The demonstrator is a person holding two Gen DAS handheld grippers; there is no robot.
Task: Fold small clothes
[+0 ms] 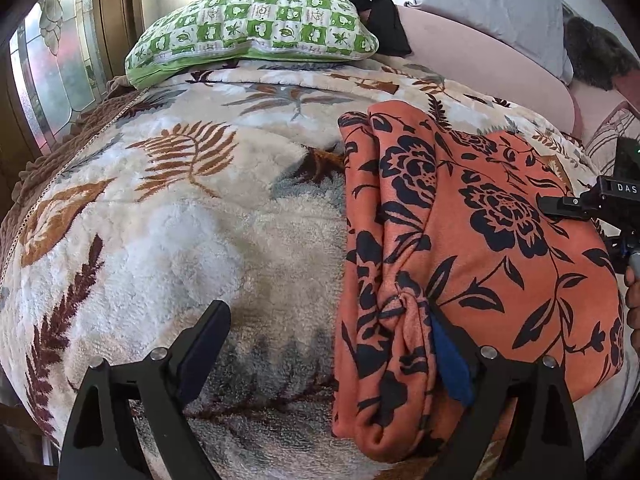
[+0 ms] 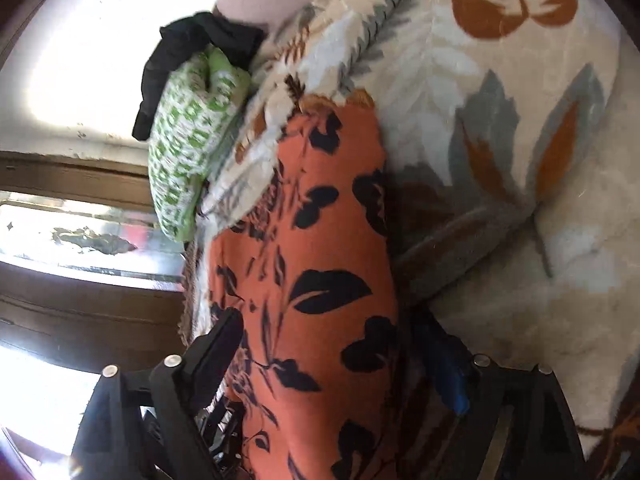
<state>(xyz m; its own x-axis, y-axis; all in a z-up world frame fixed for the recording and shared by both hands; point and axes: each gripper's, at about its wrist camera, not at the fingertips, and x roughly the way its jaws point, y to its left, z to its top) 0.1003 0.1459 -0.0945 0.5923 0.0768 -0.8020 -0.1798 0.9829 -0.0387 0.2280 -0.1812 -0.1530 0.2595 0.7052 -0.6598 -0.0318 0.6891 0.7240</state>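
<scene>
Orange floral garment [image 1: 472, 248] on the blanket [image 1: 168, 216]: left gripper [image 1: 332, 344] spread wide over its folded edge, right gripper [image 2: 344, 364] straddling it, grip unclear.

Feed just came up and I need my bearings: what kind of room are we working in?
Most likely a bedroom. The orange floral garment lies on a plush leaf-print blanket spread like bedding, a green-checked pillow sits at its far end, and a patterned-glass window is beside it.

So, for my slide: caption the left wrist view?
Open left gripper beside a folded orange floral garment on a leaf-print blanket.
</scene>
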